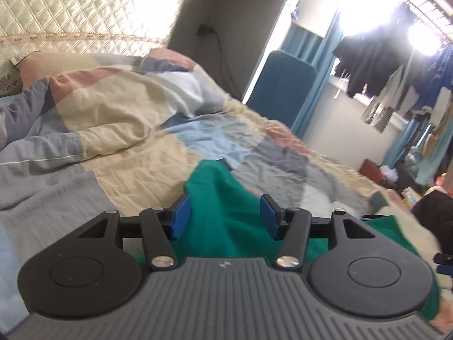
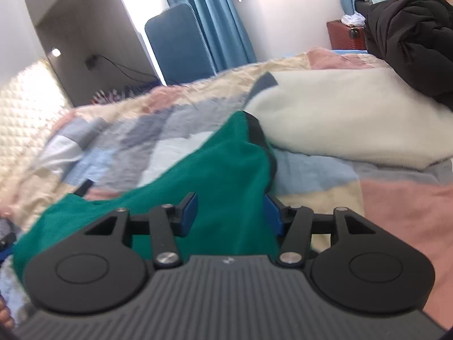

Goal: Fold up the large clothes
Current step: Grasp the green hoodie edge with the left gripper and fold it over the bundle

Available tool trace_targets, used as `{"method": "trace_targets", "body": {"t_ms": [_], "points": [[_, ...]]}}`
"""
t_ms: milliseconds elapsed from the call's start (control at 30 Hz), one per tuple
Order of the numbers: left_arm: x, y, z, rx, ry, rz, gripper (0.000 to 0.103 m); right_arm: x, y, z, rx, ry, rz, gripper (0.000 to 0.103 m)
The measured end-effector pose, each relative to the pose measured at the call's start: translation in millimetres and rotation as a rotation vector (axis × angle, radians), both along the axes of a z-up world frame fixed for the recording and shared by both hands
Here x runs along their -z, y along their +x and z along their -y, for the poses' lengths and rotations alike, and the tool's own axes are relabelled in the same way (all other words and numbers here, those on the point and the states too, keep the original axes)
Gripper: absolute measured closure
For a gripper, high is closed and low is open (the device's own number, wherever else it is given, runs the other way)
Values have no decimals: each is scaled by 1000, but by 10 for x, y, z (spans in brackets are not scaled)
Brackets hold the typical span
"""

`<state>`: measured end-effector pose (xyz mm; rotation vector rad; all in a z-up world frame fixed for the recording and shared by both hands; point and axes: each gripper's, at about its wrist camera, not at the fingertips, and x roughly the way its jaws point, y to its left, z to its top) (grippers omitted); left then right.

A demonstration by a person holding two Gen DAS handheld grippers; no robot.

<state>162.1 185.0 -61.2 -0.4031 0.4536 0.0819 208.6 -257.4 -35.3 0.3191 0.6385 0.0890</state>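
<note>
A green garment (image 1: 223, 198) with a dark trim lies crumpled on the patchwork bedspread (image 1: 136, 130). My left gripper (image 1: 225, 206) hovers over its near part, open, blue pads (image 1: 181, 215) well apart, with green cloth showing in the gap below them and neither pad pressing on it. In the right wrist view the same green garment (image 2: 220, 164) stretches from the lower left up to a dark-edged corner. My right gripper (image 2: 230, 206) is open over it, and the cloth's edge lies against the right pad (image 2: 273, 212).
A cream fluffy blanket (image 2: 339, 119) and a black jacket (image 2: 410, 42) lie on the bed to the right. Behind stand a quilted headboard (image 1: 70, 8), a blue chair (image 1: 280, 85), a red suitcase (image 2: 342, 35) and hanging clothes (image 1: 382, 70).
</note>
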Motion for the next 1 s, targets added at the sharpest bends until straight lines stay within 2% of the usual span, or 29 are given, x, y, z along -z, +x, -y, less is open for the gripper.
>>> {"method": "trace_targets", "body": {"t_ms": [100, 300, 433, 500, 633, 667, 700, 767, 867, 1000], "points": [[-42, -260, 149, 26, -75, 14, 42, -40, -243, -50, 0, 73, 22, 48], [85, -529, 528, 125, -229, -67, 42, 1, -615, -193, -34, 227, 8, 48], [227, -580, 660, 152, -338, -123, 40, 170, -724, -161, -18, 434, -64, 48], [349, -551, 670, 137, -384, -172, 36, 313, -740, -131, 3, 531, -114, 48], [572, -441, 621, 102, -452, -254, 36, 607, -690, -124, 58, 680, -216, 48], [620, -412, 592, 89, -470, -267, 35, 672, -672, -126, 73, 710, -237, 44], [670, -381, 560, 79, -492, -277, 34, 735, -652, -129, 88, 743, -251, 32], [745, -326, 496, 60, -533, -292, 28, 838, -633, -133, 128, 800, -259, 16], [861, -269, 407, 26, -597, -307, 15, 926, -576, -172, 163, 820, -274, 16], [992, -171, 301, -3, -676, -314, 9, 1099, -475, -213, 214, 864, -296, 16]]}}
